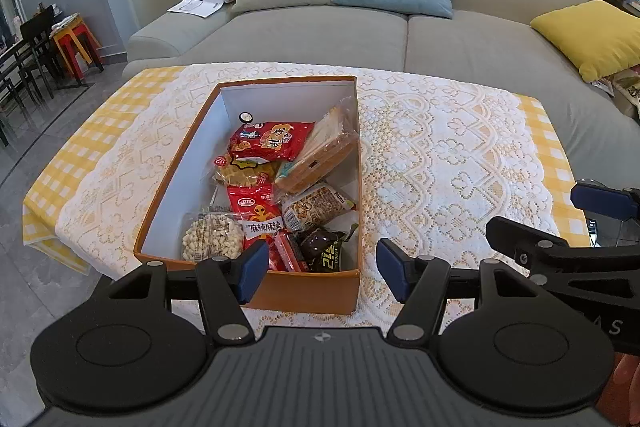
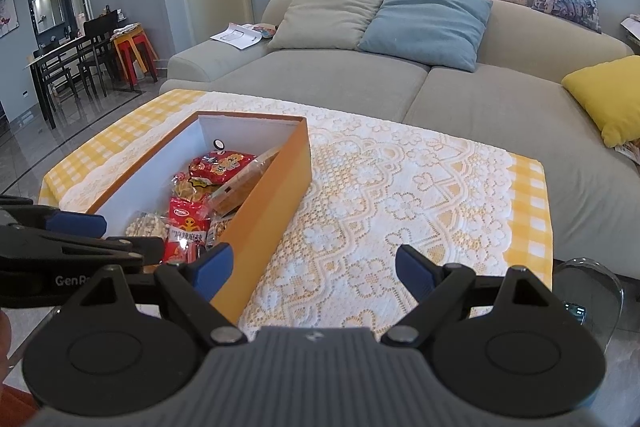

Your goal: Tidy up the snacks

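Observation:
An orange box [image 1: 304, 291] with white inner walls stands on the lace-covered table [image 1: 440, 155]. It holds several snack packs: a red bag [image 1: 270, 141], wrapped bread [image 1: 324, 155], a clear pack of white puffs [image 1: 212, 237], a dark green pack [image 1: 326, 251]. My left gripper [image 1: 320, 269] is open and empty, just in front of the box's near wall. My right gripper [image 2: 314, 267] is open and empty, above the lace to the right of the box [image 2: 272, 203]. Each gripper shows at the edge of the other's view.
A grey sofa [image 1: 320, 31] with beige, blue and yellow pillows runs behind the table. A dining table, black chairs and red-yellow stools [image 1: 76, 43] stand far left. A clear chair [image 2: 588, 303] sits by the table's right corner. Yellow checked cloth edges the table.

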A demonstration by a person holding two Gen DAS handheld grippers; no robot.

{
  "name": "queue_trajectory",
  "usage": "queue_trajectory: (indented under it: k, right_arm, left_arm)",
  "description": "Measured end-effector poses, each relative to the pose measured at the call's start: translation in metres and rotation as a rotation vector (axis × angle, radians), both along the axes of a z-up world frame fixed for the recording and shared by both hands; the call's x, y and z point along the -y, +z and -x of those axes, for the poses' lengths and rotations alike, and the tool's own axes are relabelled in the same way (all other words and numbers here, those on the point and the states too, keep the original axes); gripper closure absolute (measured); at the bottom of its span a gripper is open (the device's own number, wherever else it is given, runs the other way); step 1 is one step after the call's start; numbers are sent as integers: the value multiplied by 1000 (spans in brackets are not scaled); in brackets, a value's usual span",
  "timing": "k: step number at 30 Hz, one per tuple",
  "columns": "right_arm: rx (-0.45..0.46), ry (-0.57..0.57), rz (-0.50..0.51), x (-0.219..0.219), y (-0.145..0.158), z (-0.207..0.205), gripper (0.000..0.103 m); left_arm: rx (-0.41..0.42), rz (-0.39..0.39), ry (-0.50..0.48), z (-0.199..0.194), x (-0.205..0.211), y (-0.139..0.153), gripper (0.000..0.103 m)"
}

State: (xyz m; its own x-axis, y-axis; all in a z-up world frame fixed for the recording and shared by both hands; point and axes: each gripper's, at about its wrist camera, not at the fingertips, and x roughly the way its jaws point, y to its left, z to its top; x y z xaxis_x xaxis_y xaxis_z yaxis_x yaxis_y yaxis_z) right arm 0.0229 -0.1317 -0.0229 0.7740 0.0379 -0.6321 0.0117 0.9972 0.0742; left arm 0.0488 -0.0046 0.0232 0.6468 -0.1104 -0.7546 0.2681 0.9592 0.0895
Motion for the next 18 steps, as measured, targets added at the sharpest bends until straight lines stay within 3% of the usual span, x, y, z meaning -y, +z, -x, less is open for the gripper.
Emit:
queue_trajectory:
  k: [18]
  right_arm:
    - [-9, 9, 2, -1, -3, -1, 17]
  left_arm:
    - [-4, -3, 5, 1, 0, -1, 30]
